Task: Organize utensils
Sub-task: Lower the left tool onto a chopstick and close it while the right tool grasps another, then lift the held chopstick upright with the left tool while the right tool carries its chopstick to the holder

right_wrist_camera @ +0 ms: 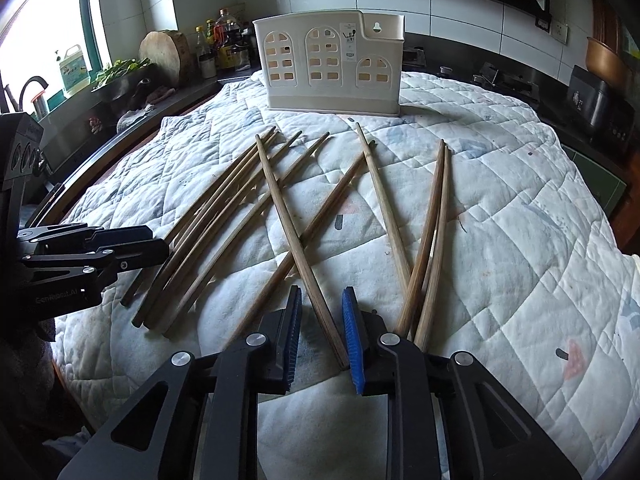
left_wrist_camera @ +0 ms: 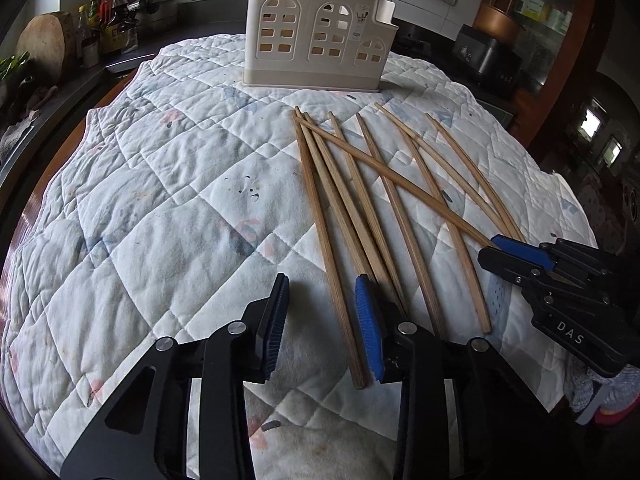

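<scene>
Several wooden chopsticks (left_wrist_camera: 392,184) lie scattered on a white quilted cloth (left_wrist_camera: 160,208) in front of a cream utensil holder (left_wrist_camera: 320,36) with window-shaped cut-outs. My left gripper (left_wrist_camera: 323,280) hangs low over the leftmost chopstick (left_wrist_camera: 320,216). That stick lies between the pads, close to the right pad, with a gap to the left one. My right gripper (right_wrist_camera: 322,291) straddles the near end of a crossing chopstick (right_wrist_camera: 294,240), which rests against the right pad and clear of the left. The holder (right_wrist_camera: 332,64) stands behind. Each gripper shows at the edge of the other's view.
A round table carries the cloth (right_wrist_camera: 500,240). Behind it runs a dark counter with bottles (right_wrist_camera: 224,40), a wooden chopping block (right_wrist_camera: 166,54) and a sink by the window at the left. A dark appliance (left_wrist_camera: 488,56) sits at the back right.
</scene>
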`<control>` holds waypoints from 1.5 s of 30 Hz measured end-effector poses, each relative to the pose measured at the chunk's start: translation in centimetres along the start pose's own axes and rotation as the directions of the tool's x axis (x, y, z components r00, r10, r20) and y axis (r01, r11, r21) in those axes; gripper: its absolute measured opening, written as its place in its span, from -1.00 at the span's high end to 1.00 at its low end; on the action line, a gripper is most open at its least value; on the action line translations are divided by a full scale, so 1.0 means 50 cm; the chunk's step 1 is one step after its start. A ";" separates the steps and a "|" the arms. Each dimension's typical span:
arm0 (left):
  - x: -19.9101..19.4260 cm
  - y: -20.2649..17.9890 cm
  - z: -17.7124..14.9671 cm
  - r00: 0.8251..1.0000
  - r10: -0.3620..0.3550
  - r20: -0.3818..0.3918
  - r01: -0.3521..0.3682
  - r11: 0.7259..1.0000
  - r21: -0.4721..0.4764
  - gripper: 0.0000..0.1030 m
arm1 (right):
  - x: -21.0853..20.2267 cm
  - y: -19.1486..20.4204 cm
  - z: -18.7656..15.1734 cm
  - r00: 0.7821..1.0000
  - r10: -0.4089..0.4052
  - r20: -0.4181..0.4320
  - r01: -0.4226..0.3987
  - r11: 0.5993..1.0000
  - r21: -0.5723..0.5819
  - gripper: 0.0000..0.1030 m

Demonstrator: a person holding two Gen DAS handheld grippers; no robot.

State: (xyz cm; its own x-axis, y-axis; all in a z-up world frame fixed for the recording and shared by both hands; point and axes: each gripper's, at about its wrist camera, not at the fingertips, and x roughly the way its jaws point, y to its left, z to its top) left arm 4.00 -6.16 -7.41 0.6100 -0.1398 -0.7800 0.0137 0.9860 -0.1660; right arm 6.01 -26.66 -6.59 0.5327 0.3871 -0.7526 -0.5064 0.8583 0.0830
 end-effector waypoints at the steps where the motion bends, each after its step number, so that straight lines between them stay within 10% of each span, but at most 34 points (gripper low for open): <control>1: 0.001 0.000 0.001 1.000 0.002 0.000 -0.002 1.000 -0.002 0.43 | 0.000 0.001 0.000 1.000 0.000 0.000 0.000 1.000 -0.002 0.63; 25: -0.013 0.002 0.005 0.999 0.043 0.025 -0.044 0.998 0.035 0.88 | -0.076 0.034 0.022 0.994 -0.006 0.106 0.008 1.000 -0.014 0.87; 45: -0.139 0.071 0.126 0.968 -0.056 0.245 0.040 0.997 0.071 0.91 | -0.189 0.056 0.246 0.968 0.050 0.246 -0.043 0.999 -0.033 0.87</control>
State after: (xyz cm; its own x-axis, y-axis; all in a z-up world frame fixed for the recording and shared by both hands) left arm 4.81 -1.10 1.24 0.7835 -0.1687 -0.5981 0.0946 0.9836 -0.1535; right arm 7.90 -23.77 8.80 0.6572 0.5006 -0.5634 -0.5510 0.8292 0.0941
